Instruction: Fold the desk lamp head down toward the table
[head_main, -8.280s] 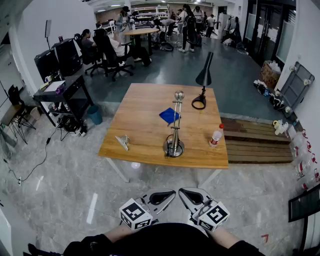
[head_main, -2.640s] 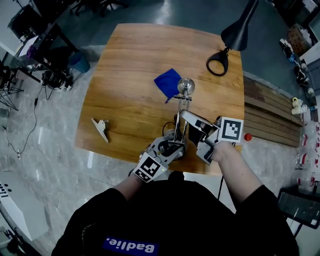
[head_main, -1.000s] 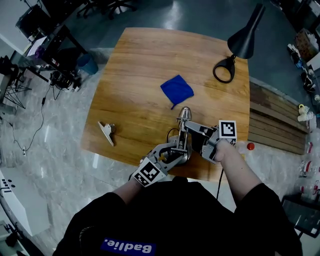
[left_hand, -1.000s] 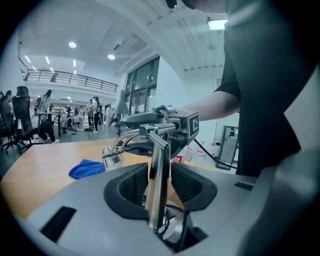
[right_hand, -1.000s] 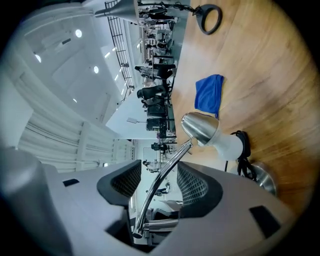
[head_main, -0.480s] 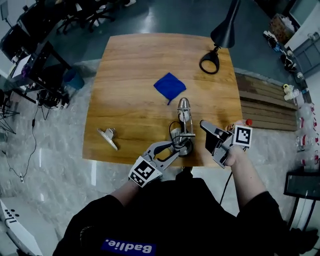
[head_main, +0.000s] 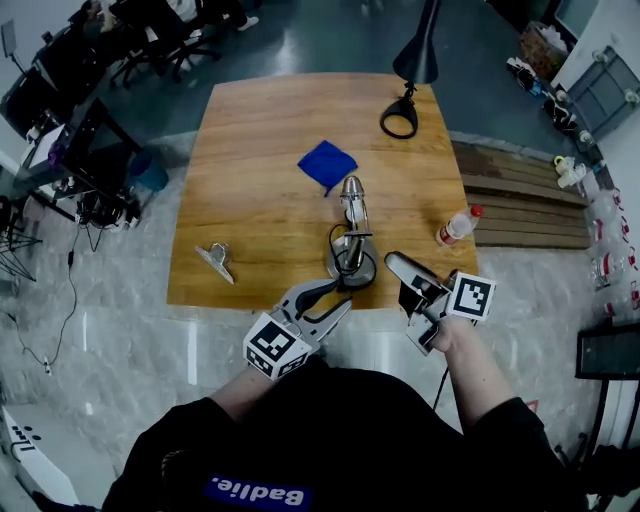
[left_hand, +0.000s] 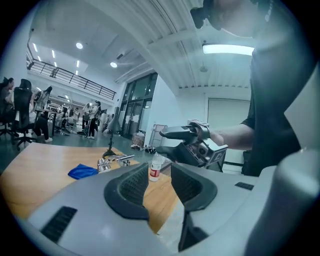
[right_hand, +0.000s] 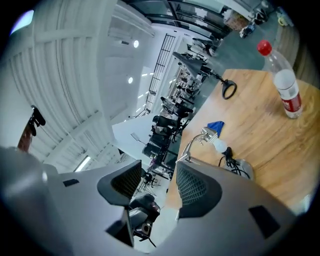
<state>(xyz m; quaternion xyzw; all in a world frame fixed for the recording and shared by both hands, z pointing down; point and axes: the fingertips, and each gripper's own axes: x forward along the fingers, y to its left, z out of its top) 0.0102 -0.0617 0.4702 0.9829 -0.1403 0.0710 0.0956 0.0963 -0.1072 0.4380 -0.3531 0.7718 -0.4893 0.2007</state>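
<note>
The silver desk lamp (head_main: 350, 215) stands near the table's front edge on its round base (head_main: 352, 268). Its arm is folded and its head (head_main: 350, 190) hangs low over the wood. In the right gripper view the lamp (right_hand: 212, 140) shows its bulb pointing down at the table. My left gripper (head_main: 335, 296) is open and empty at the table's front edge, just short of the base. My right gripper (head_main: 402, 278) is open too, right of the base and apart from it. Each gripper view shows its own jaws, left gripper (left_hand: 157, 182) and right gripper (right_hand: 157, 187), apart with nothing between them.
A blue cloth (head_main: 325, 163) lies behind the lamp. A black desk lamp (head_main: 405, 90) stands at the far edge. A plastic bottle (head_main: 455, 227) with a red cap stands at the right edge, and a metal clip (head_main: 217, 258) lies front left. Wooden slats (head_main: 520, 200) lie right of the table.
Both grippers were at the silver lamp a second ago; they have let go and drawn back toward me. The lamp's head, once upright, now sits low.
</note>
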